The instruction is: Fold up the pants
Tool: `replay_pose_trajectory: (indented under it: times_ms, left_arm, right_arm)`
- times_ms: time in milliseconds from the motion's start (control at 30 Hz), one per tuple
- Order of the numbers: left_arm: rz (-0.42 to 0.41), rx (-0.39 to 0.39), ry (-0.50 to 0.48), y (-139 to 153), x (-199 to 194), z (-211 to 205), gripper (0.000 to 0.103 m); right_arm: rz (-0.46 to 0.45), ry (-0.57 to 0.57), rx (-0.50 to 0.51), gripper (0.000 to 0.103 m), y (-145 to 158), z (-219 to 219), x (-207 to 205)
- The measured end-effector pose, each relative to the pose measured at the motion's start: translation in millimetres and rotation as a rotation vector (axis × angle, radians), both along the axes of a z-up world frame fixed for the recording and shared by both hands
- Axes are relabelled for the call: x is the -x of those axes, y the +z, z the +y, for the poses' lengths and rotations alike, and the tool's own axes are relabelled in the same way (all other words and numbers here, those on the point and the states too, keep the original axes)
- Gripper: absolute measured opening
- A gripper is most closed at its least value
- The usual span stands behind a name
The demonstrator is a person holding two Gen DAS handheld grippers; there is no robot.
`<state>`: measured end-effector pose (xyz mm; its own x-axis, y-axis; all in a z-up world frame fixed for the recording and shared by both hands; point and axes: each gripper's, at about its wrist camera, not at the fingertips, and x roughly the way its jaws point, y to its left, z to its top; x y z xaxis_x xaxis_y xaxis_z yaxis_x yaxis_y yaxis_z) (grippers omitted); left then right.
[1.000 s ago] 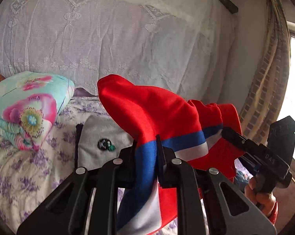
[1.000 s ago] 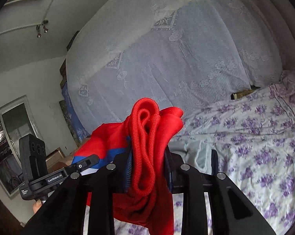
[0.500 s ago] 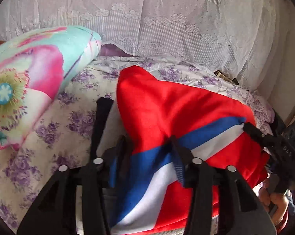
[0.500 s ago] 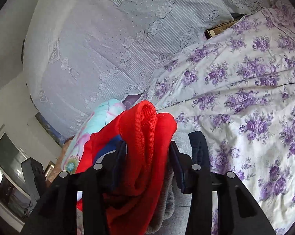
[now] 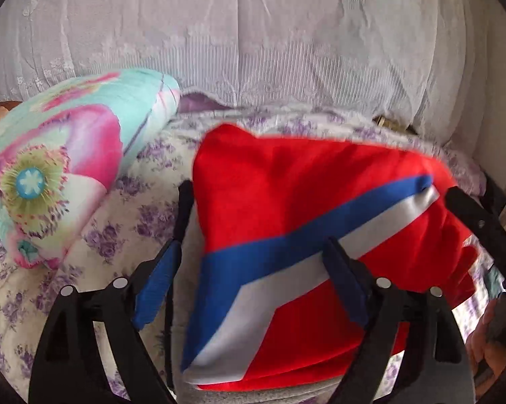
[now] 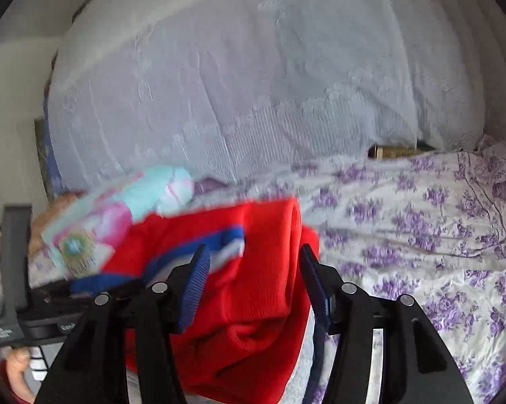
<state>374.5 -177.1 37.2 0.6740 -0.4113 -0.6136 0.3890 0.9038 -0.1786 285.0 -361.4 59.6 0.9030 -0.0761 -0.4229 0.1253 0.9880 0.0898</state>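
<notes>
Now I am letting both jaws widen: left gripper [image 5: 249,269] and right gripper [image 6: 253,279] are releasing the folded red pants [image 5: 303,208] onto grey clothing [image 5: 253,395] on the floral bedsheet [image 6: 421,235]. Fabric snagging a pad could be dragging the fold open as I withdraw.

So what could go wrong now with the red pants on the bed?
1. Both jaws are opening with the pants between them; cloth might snag on the left gripper pads as it backs off and drag the fold open.
2. The bunched thick edge by the right gripper may flop loose.
3. The pants lie on a grey garment, so a tug could shift both.
</notes>
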Motion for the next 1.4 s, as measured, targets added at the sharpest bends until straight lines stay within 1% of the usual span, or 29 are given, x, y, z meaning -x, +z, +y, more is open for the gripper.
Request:
replay_pose_trajectory:
  times_ms: [33, 67, 100, 167, 200, 233, 267, 300, 333, 367, 400, 467, 533, 600, 700, 767, 933, 1033, 1133, 1200, 1333, 1400]
  left_arm:
    - [-0.009, 0.015, 0.042, -5, 0, 3, 0.096]
    - [-0.006, 0.023, 0.066, -8, -1, 6, 0.099]
    - [0.006, 0.040, 0.061, -9, -3, 8, 0.099]
    - [0.023, 0.063, 0.062, -8, -4, 13, 0.099]
    - [0.022, 0.072, 0.067, -6, -2, 16, 0.099]
    - [0.017, 0.075, 0.073, -5, 0, 17, 0.098]
    - [0.008, 0.074, 0.074, -4, 4, 18, 0.098]
    - [-0.006, 0.071, 0.071, -3, 9, 18, 0.098]
    - [-0.025, 0.060, 0.071, -2, 15, 18, 0.098]
    - [-0.050, 0.041, 0.076, -2, 23, 17, 0.098]
    - [-0.082, 0.018, 0.085, 0, 32, 16, 0.098]
    - [-0.151, -0.043, 0.103, 1, 51, 14, 0.098]
    - [-0.203, -0.097, 0.119, 1, 70, 14, 0.098]
    - [-0.232, -0.124, 0.131, -1, 89, 17, 0.098]
    - [-0.209, -0.143, 0.132, -6, 107, 22, 0.098]
    - [-0.193, -0.145, 0.141, -8, 119, 26, 0.098]
    - [-0.248, -0.148, 0.175, 0, 157, 34, 0.098]
    - [-0.269, -0.160, 0.180, 0, 176, 39, 0.098]
    - [-0.284, -0.175, 0.169, -1, 185, 42, 0.098]
    - [-0.286, -0.175, 0.153, -1, 186, 43, 0.098]
    - [-0.267, -0.172, 0.134, -3, 180, 41, 0.098]
    - [-0.251, -0.169, 0.120, -6, 179, 39, 0.098]
  right_arm:
    - [-0.001, -0.002, 0.011, 0.058, -12, -1, -4]
    - [-0.046, -0.015, 0.021, 0.059, -19, -1, -2]
    - [-0.059, -0.021, 0.045, 0.060, -19, 1, 0]
    - [-0.068, -0.022, 0.107, 0.061, -9, 12, 6]
    - [-0.101, -0.027, 0.127, 0.062, -4, 17, 13]
    - [-0.152, -0.035, 0.139, 0.065, 0, 21, 22]
    - [-0.192, -0.049, 0.147, 0.077, 3, 24, 30]
    - [-0.209, -0.058, 0.153, 0.089, 4, 27, 36]
    - [-0.198, -0.065, 0.160, 0.093, 4, 30, 39]
    - [-0.176, -0.083, 0.168, 0.095, 1, 31, 40]
    - [-0.166, -0.119, 0.169, 0.095, -4, 30, 43]
    - [-0.187, -0.167, 0.113, 0.095, -15, 25, 55]
    - [-0.216, -0.176, 0.043, 0.096, -24, 22, 70]
    - [-0.207, -0.187, 0.034, 0.099, -29, 26, 81]
    - [-0.196, -0.201, 0.061, 0.099, -33, 40, 99]
    - [-0.197, -0.215, 0.058, 0.099, -34, 49, 114]
    - [-0.255, -0.250, 0.026, 0.099, -34, 61, 155]
    - [-0.292, -0.262, 0.020, 0.099, -33, 64, 169]
    - [-0.325, -0.273, 0.035, 0.099, -31, 68, 174]
    - [-0.328, -0.275, 0.044, 0.099, -31, 69, 173]
    - [-0.277, -0.284, 0.050, 0.099, -34, 68, 161]
    - [-0.267, -0.276, 0.044, 0.099, -35, 66, 157]
